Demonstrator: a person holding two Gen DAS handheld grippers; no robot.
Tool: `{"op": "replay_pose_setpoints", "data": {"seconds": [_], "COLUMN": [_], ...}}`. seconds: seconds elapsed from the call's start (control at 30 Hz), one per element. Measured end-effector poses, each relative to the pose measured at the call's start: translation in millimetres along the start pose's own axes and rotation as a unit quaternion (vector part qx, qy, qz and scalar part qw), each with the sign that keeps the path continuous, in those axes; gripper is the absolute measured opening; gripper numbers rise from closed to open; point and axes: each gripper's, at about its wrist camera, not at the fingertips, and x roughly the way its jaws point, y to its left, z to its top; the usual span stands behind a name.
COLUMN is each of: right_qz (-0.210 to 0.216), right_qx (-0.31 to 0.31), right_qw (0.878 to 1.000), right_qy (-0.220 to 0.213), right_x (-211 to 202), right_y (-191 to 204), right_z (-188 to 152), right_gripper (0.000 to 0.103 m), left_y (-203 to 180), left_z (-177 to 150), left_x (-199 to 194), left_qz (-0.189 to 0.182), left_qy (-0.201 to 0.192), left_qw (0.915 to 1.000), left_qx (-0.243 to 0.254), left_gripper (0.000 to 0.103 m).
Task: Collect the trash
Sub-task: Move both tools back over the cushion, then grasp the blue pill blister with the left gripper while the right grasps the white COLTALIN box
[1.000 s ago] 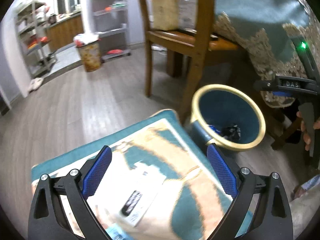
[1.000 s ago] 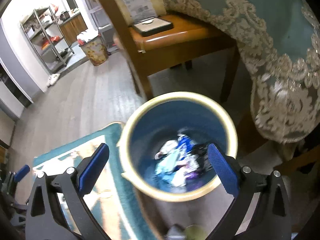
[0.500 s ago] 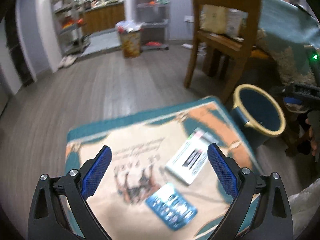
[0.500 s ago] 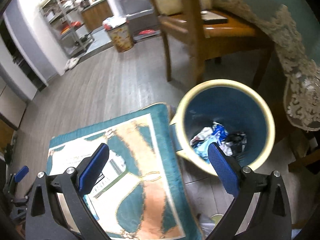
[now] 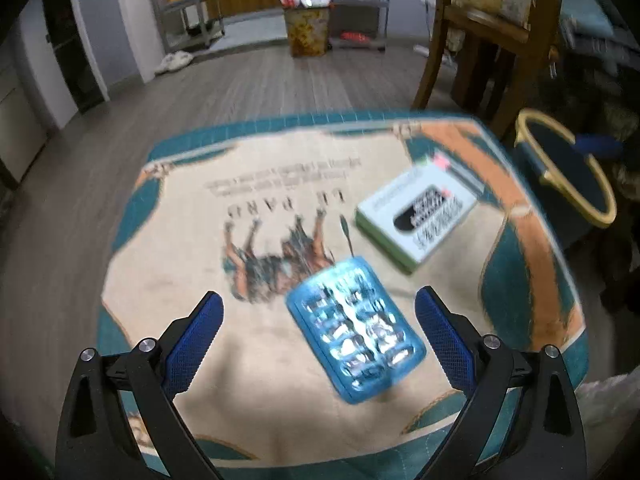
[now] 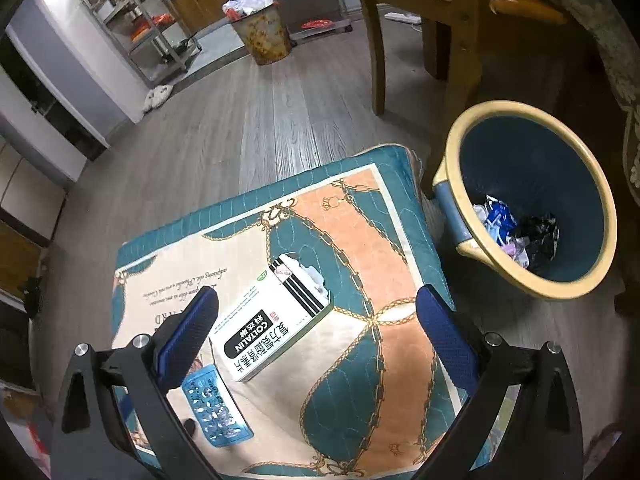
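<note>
Both views are pulling back from the yellow-rimmed blue waste bin [image 6: 532, 200] since a second ago. The left gripper [image 5: 318, 318] is hovering spread wide, empty, over a blue foil blister pack [image 5: 354, 328] lying on the teal-and-orange printed cushion [image 6: 360, 236]. The white cardboard medicine box [image 6: 276, 322] is lying just right, beneath the empty, wide-spread right gripper [image 6: 316, 312]. A wooden chair [image 6: 436, 20] is standing far right on grey plank flooring [image 6: 224, 128]. The left view is blurring.
</note>
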Motion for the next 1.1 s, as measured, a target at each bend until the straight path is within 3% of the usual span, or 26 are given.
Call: {"op": "replay_pose_setpoints", "data": {"seconds": [0.17, 0.43, 0.6, 0.8, 0.93, 1.1], "right_qz": [-0.012, -0.021, -0.025, -0.016, -0.010, 0.009], "right_qx": [-0.022, -0.035, -0.050, -0.051, -0.045, -0.014], "right_qw": [1.000, 0.999, 0.998, 0.997, 0.996, 0.996], "right_qy": [-0.005, 0.012, 0.030, 0.062, 0.074, 0.093], "right_x": [2, 19, 33, 56, 67, 82], "right_y": [-2, -9, -2, 9, 15, 27], "right_z": [4, 10, 10, 2, -1, -10], "right_gripper": [0.097, 0.097, 0.097, 0.097, 0.097, 0.097], "left_y": [-11, -14, -21, -8, 19, 58], "left_z": [-5, -11, -8, 3, 17, 56], "left_x": [24, 57, 54, 52, 39, 10], "left_qz": [-0.024, 0.003, -0.010, -0.027, -0.034, -0.017], "left_qy": [0.036, 0.096, 0.082, 0.079, 0.068, 0.044], "left_qw": [0.9990, 0.9949, 0.9966, 0.9964, 0.9970, 0.9989], "left_qx": [-0.015, -0.030, 0.003, 0.014, -0.012, 0.003], "left_gripper": [0.096, 0.094, 0.076, 0.071, 0.071, 0.071]}}
